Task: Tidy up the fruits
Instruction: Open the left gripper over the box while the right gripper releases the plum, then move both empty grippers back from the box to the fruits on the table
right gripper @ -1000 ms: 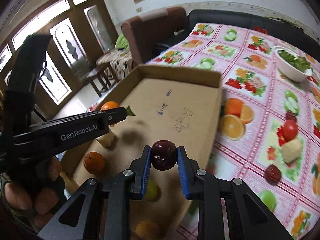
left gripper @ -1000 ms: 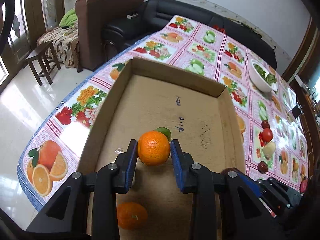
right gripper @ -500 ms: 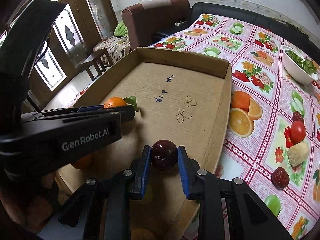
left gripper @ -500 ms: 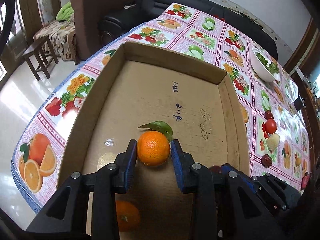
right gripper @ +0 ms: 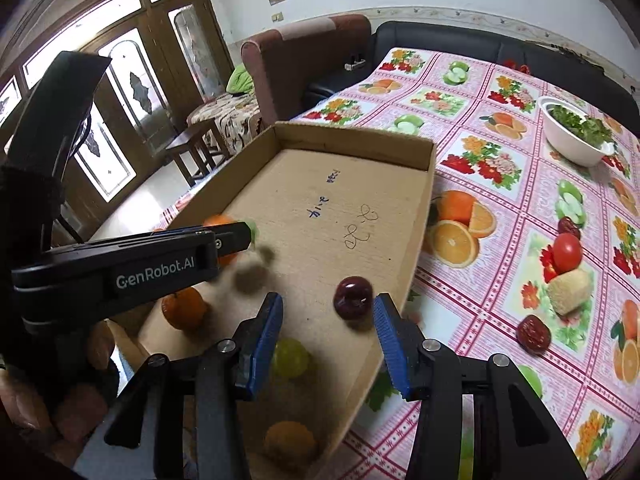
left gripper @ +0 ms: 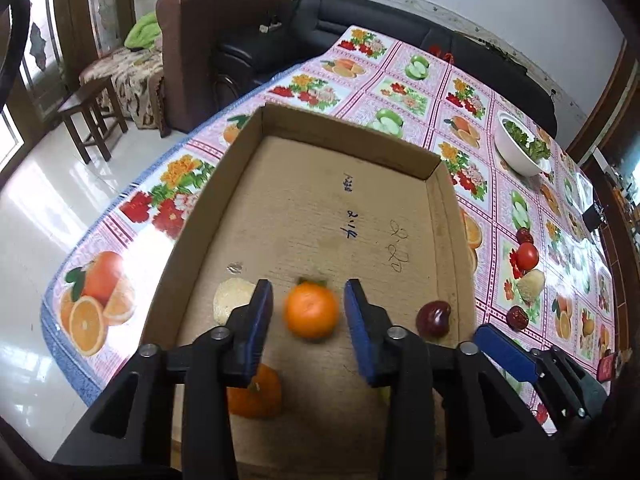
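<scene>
A shallow cardboard box (left gripper: 332,216) lies on the fruit-print tablecloth. My left gripper (left gripper: 309,308) is open; a blurred orange (left gripper: 311,311) sits free between its fingers, over the box floor. My right gripper (right gripper: 328,314) is open; a dark red plum (right gripper: 353,297) lies loose between its fingers on the box floor near the right wall. The plum shows in the left wrist view too (left gripper: 433,318). Another orange (left gripper: 256,394), a pale fruit (left gripper: 232,298) and a yellow-green fruit (right gripper: 290,358) lie in the box.
A tomato (right gripper: 567,253), a pale fruit (right gripper: 570,286) and a dark red fruit (right gripper: 533,332) lie on the tablecloth (right gripper: 500,152) right of the box. A white bowl of greens (right gripper: 576,132) stands at the back right. A sofa and armchair stand beyond the table.
Both grippers have opened. The orange has left the left fingers and is blurred with motion. The plum has left the right fingers and lies in the box.
</scene>
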A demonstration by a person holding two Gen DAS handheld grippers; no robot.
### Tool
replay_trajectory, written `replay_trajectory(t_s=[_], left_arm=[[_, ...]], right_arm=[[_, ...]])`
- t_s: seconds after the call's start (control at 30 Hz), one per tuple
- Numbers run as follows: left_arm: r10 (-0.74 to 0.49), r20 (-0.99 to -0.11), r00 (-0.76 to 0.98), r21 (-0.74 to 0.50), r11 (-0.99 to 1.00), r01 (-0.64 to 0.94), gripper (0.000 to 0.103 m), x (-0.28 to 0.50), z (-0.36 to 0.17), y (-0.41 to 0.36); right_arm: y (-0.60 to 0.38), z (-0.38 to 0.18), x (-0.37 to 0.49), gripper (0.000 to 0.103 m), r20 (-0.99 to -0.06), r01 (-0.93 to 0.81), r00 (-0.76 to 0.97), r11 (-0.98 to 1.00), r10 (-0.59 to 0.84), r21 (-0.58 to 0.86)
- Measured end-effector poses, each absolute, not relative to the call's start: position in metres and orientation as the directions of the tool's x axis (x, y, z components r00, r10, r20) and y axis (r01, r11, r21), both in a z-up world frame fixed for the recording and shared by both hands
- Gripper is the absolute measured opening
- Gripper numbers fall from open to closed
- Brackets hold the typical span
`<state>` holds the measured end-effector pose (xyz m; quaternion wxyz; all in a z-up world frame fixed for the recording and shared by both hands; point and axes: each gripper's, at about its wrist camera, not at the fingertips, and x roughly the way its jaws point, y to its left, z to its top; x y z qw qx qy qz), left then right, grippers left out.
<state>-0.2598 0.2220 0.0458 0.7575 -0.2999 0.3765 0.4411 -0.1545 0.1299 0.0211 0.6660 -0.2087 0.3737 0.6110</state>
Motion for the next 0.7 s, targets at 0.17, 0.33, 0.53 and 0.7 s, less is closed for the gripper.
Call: replay_trajectory(t_s=[0.17,0.33,0.53,0.7], left_arm=[[0.490,-0.809,0.324,-0.097,0.432,-0.897,0.050,-0.259,0.059,0.209],[0.491,-0.808,0.325,-0.086,0.447,-0.890,0.053,-0.252,0.063,0.198],[0.481,-0.810,0.336,-0.073,0.486,-0.871,0.053,-0.240,0.064,0.181],[0.469,-0.812,0.347,-0.064,0.520,-0.852,0.053,-0.228,0.064,0.167]], right_arm=[[0.108,0.035,-0.147,0.049,-0.725,-0.963,-0.019,0.182,0.688,0.198],[0.082,0.042,-0.129,0.051,-0.706,-0.947,0.006,0.230,0.708,0.222],[0.045,0.043,-0.101,0.052,-0.696,-0.914,0.056,0.317,0.716,0.252],[0.015,0.037,-0.075,0.052,-0.702,-0.874,0.096,0.397,0.706,0.280]])
